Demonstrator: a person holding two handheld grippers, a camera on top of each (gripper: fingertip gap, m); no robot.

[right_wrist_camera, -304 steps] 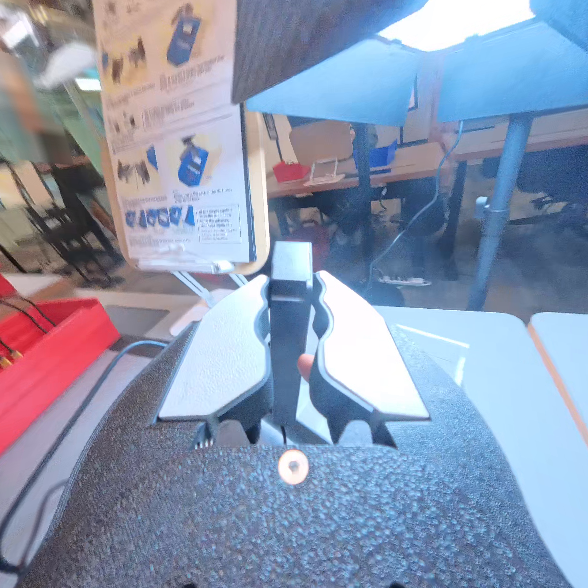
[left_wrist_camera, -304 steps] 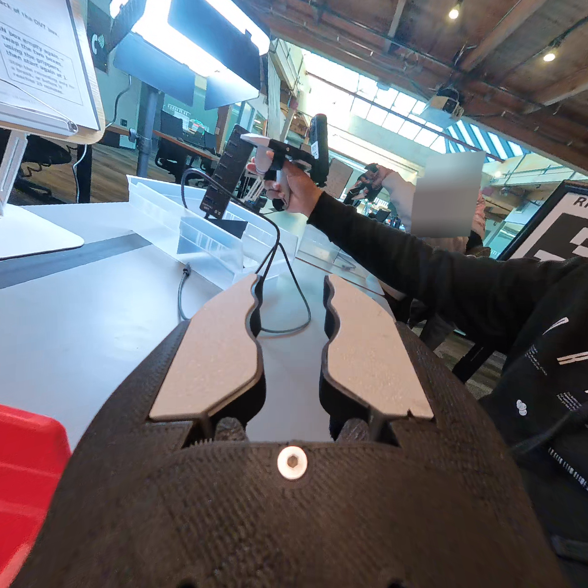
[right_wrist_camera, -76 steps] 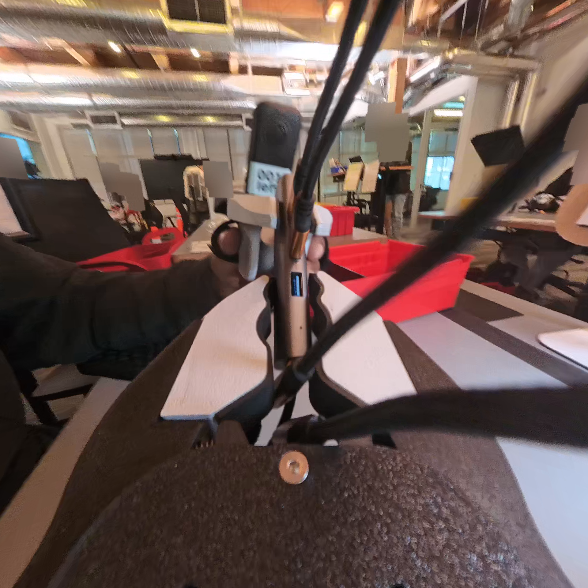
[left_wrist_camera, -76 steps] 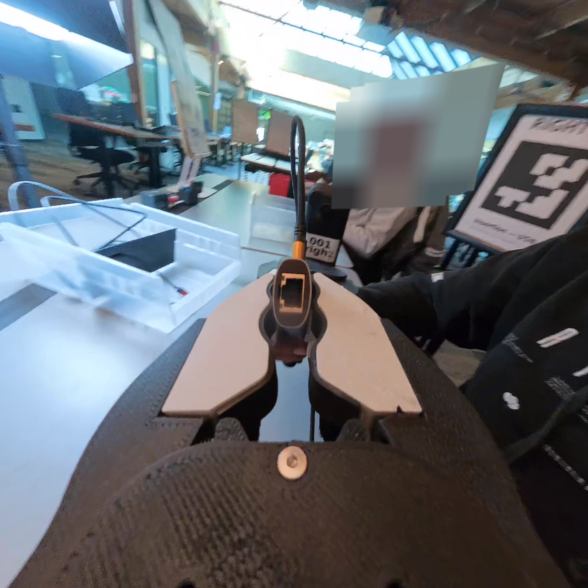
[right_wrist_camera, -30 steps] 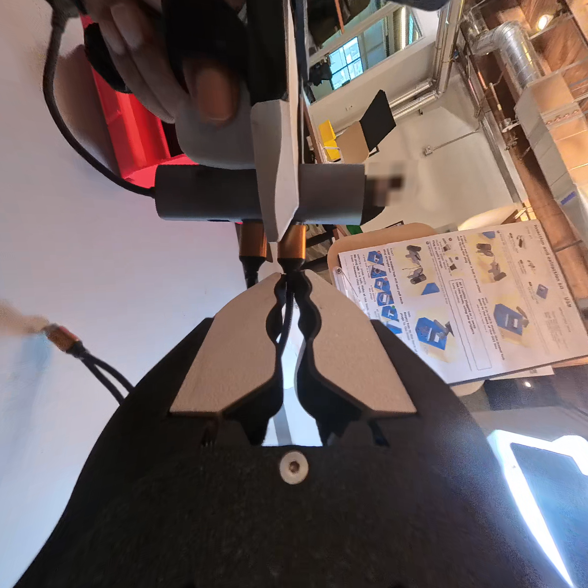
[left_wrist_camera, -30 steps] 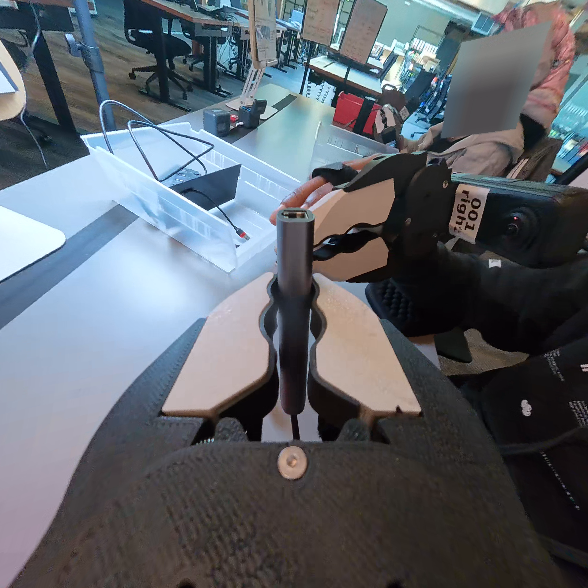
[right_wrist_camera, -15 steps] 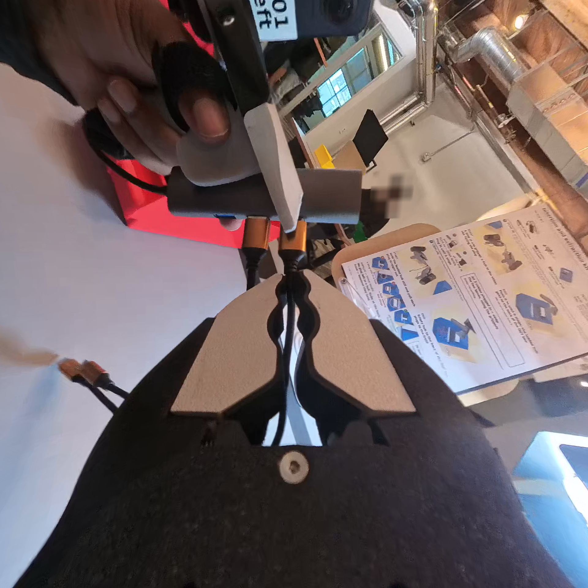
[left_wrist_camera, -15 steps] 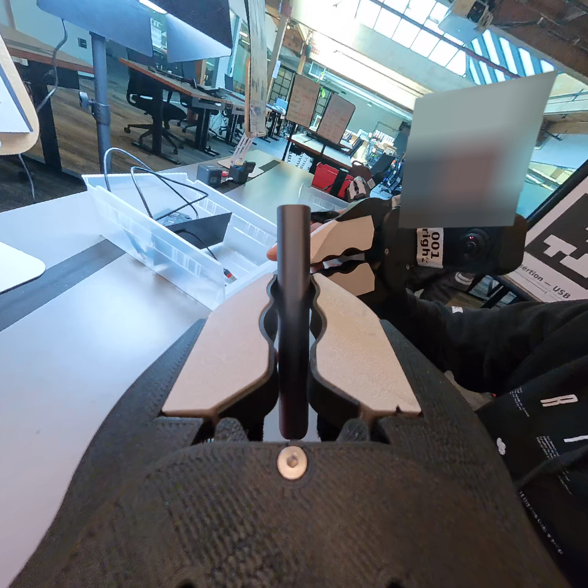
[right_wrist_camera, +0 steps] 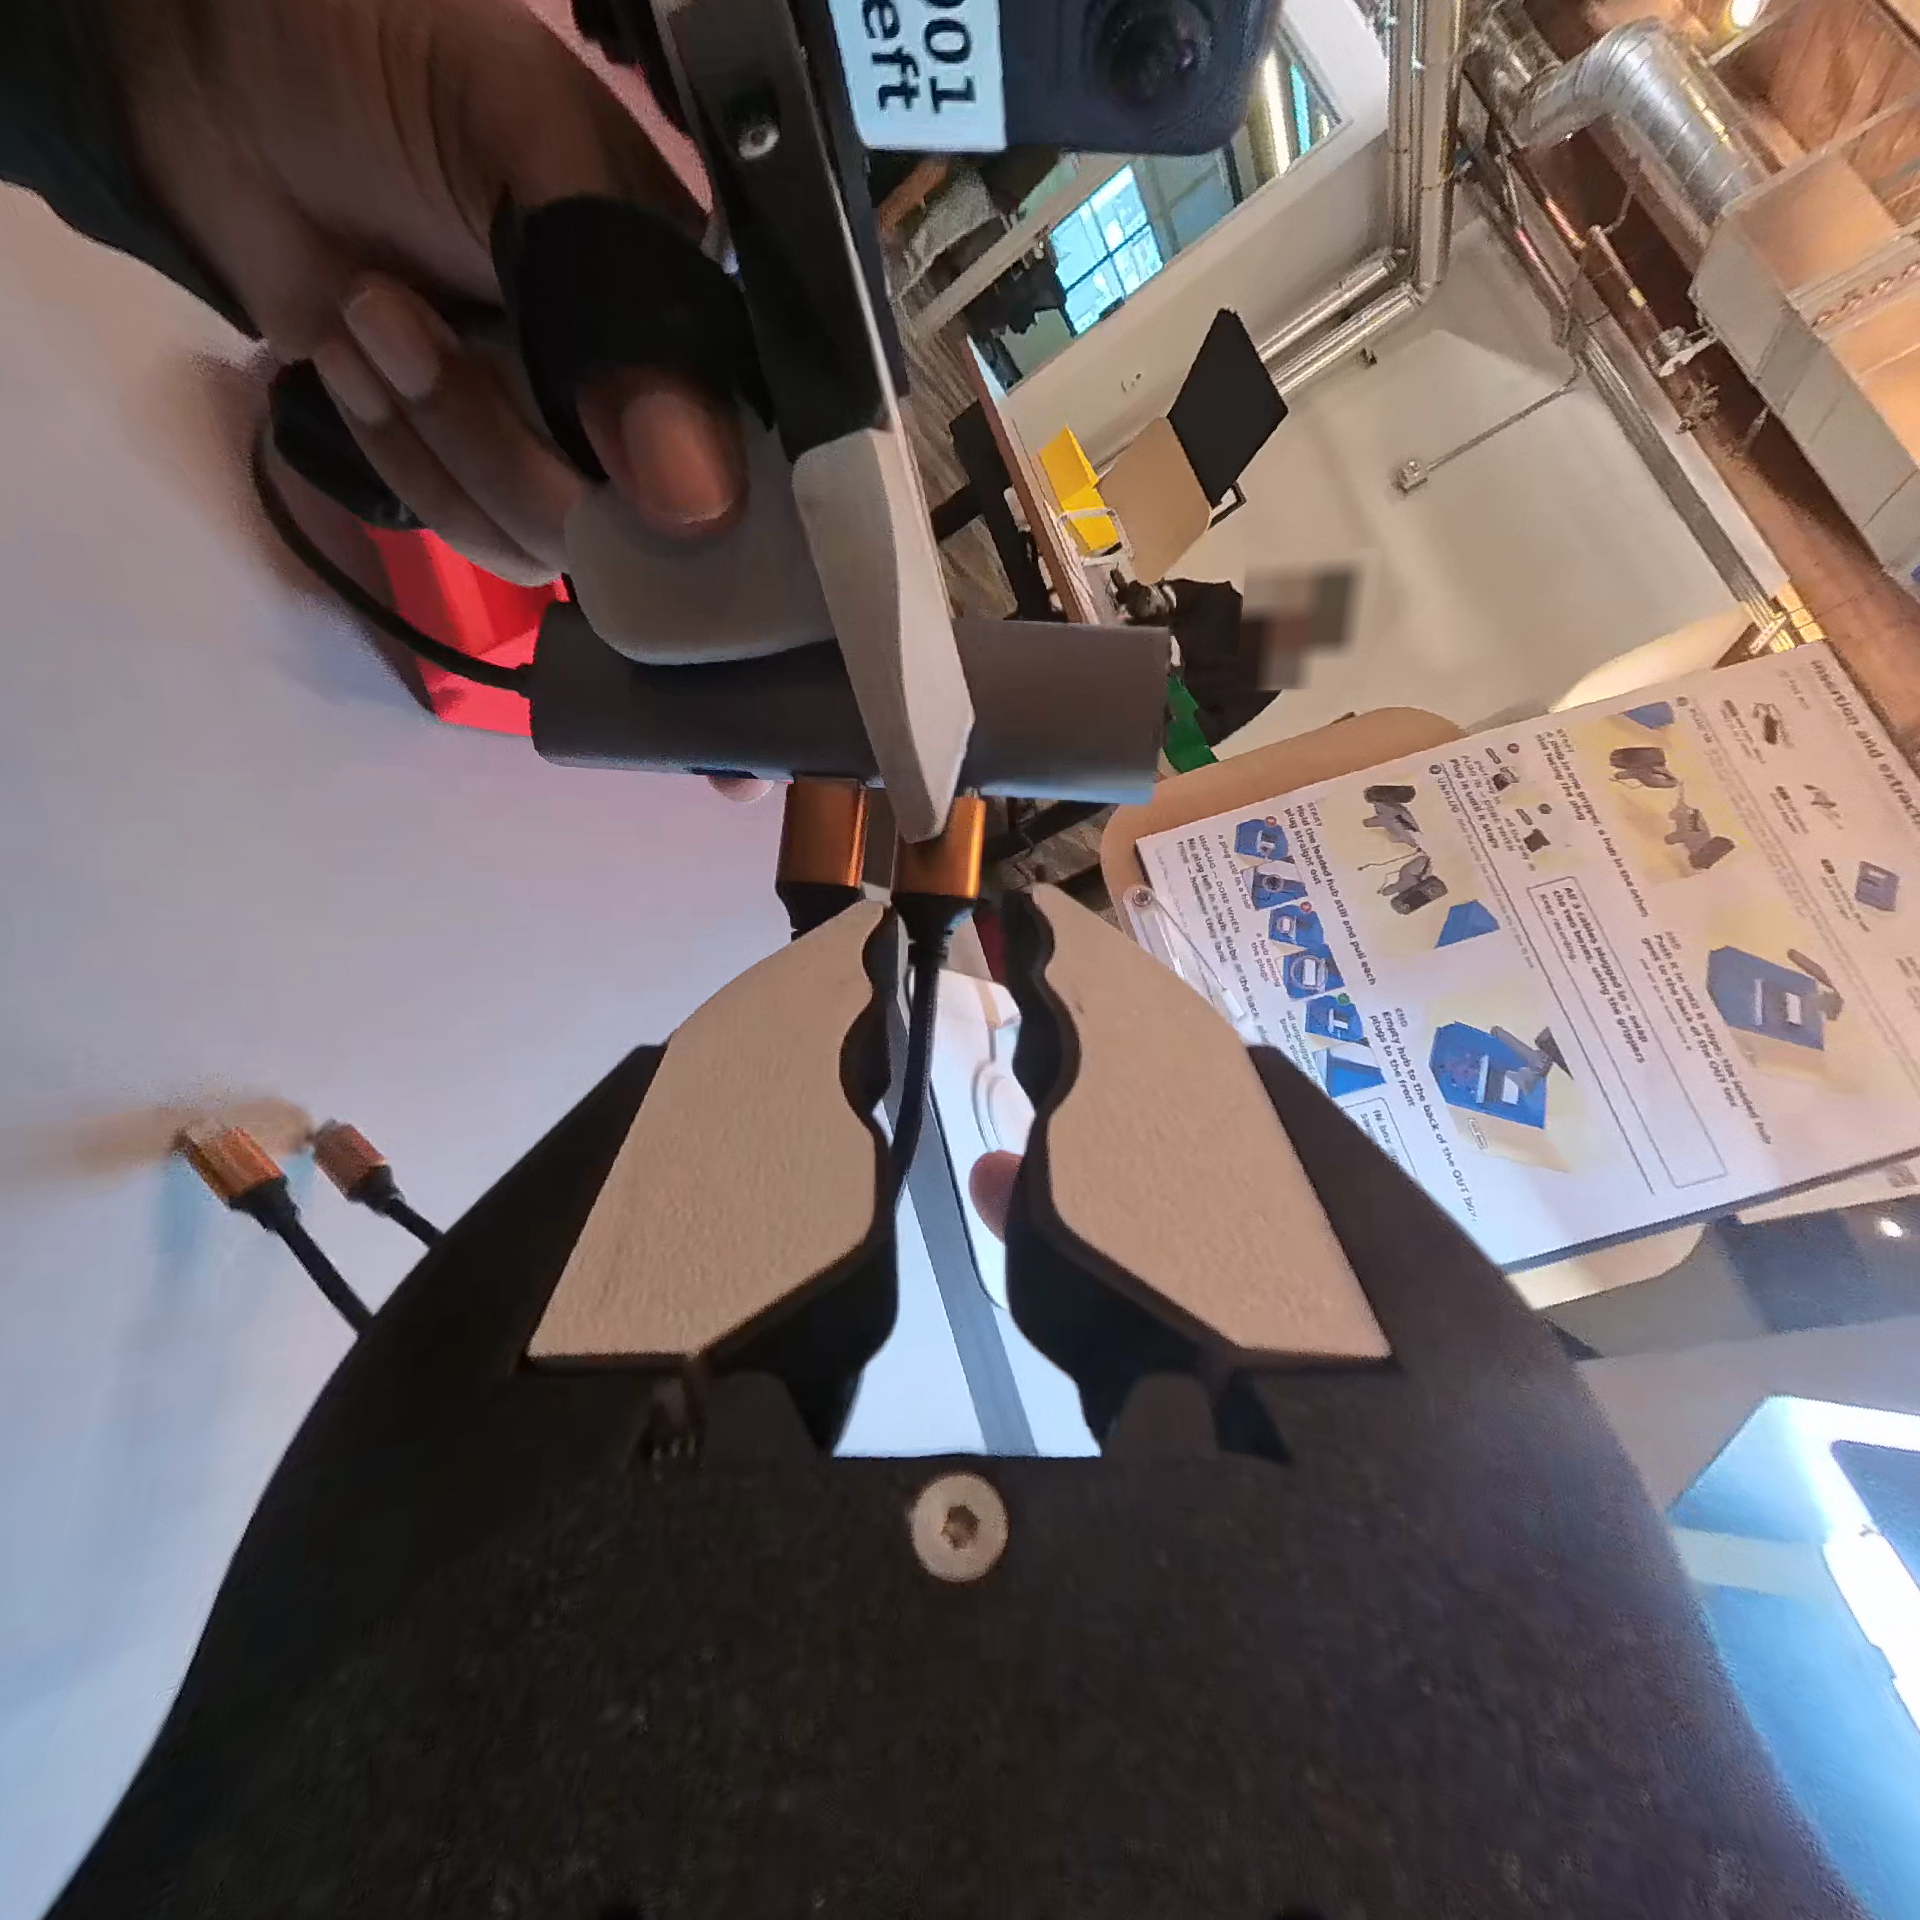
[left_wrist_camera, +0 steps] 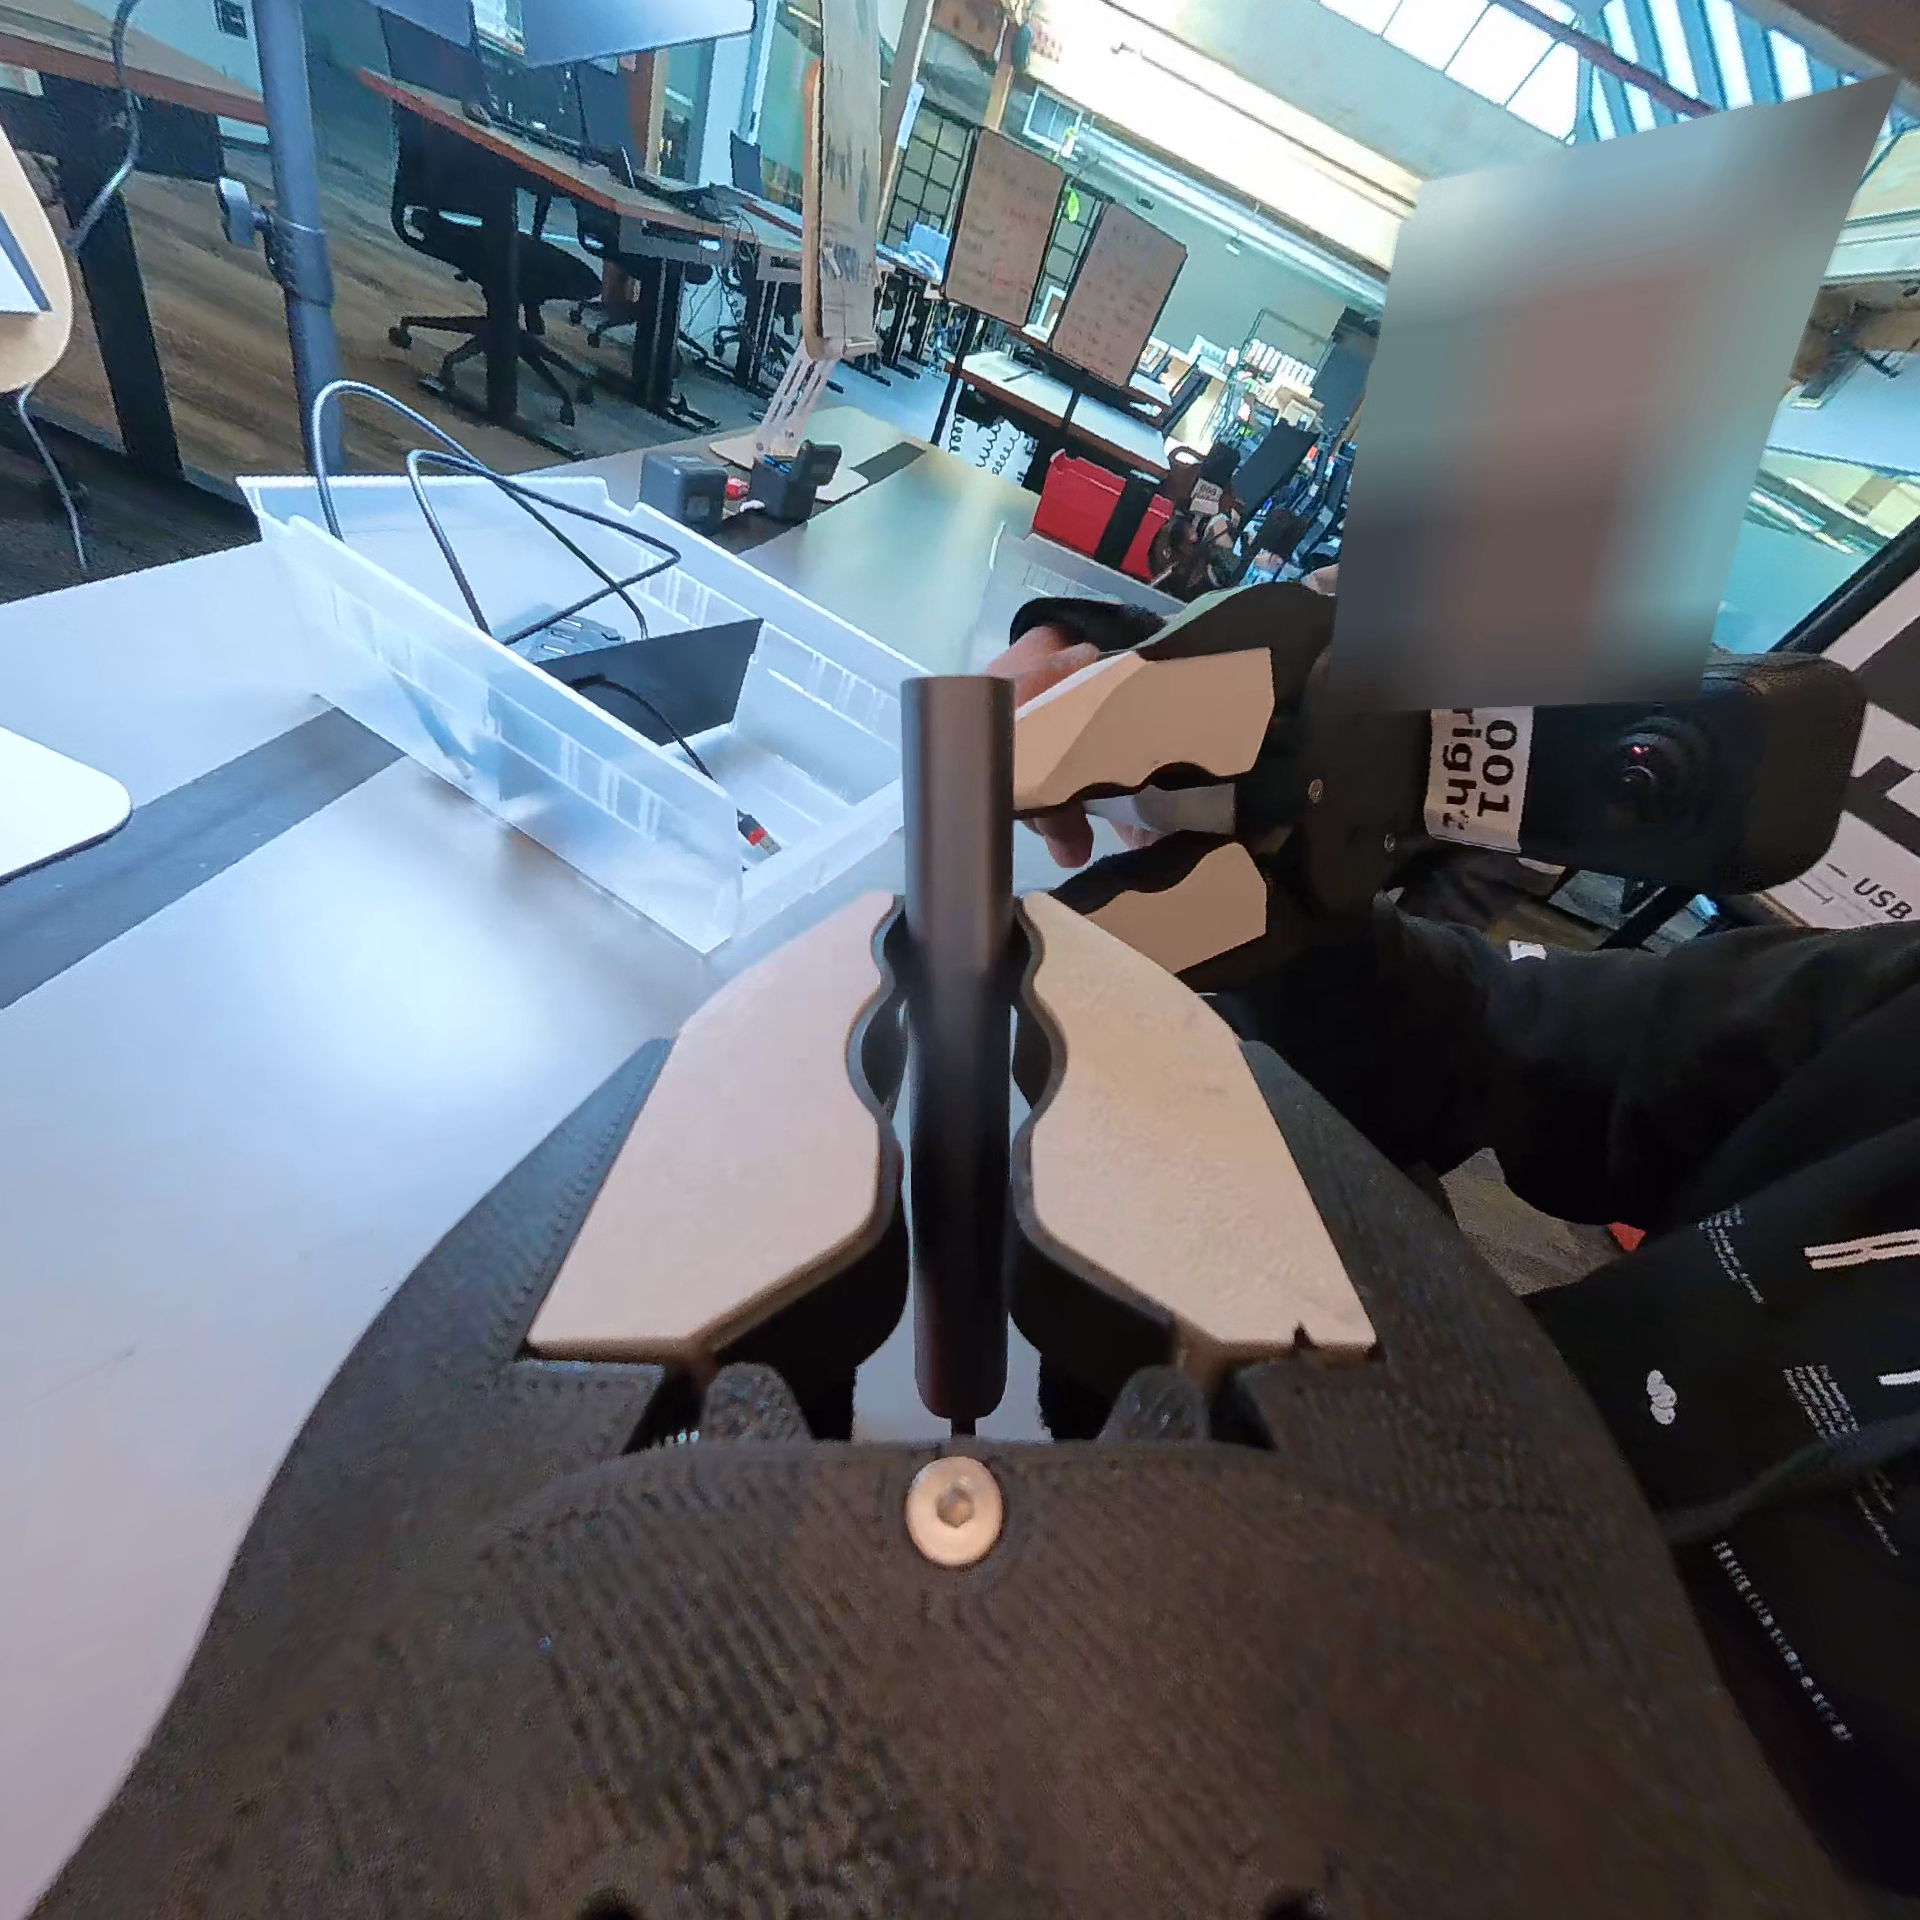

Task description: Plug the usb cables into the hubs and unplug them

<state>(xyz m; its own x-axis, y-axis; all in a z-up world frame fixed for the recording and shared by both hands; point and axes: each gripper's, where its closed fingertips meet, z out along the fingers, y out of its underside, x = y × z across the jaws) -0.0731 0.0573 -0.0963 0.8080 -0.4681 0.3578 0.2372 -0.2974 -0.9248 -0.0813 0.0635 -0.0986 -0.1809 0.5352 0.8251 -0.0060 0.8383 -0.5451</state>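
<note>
Our left tool (left_wrist_camera: 956,935) is clamped on the grey hub (left_wrist_camera: 956,1039), held upright above the white tabletop (left_wrist_camera: 260,1039). Our right tool (right_wrist_camera: 951,925) has its fingers apart around a black cable (right_wrist_camera: 914,1049), whose orange plug (right_wrist_camera: 940,857) sits in the hub beside another orange plug (right_wrist_camera: 824,831).

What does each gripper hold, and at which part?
The left gripper clamps the hub around its middle. The right gripper is open around a plugged cable, holding nothing.

Left gripper (left_wrist_camera: 956,940) clamped on upright grey hub (left_wrist_camera: 956,997), right gripper (left_wrist_camera: 1049,800) beside
</note>
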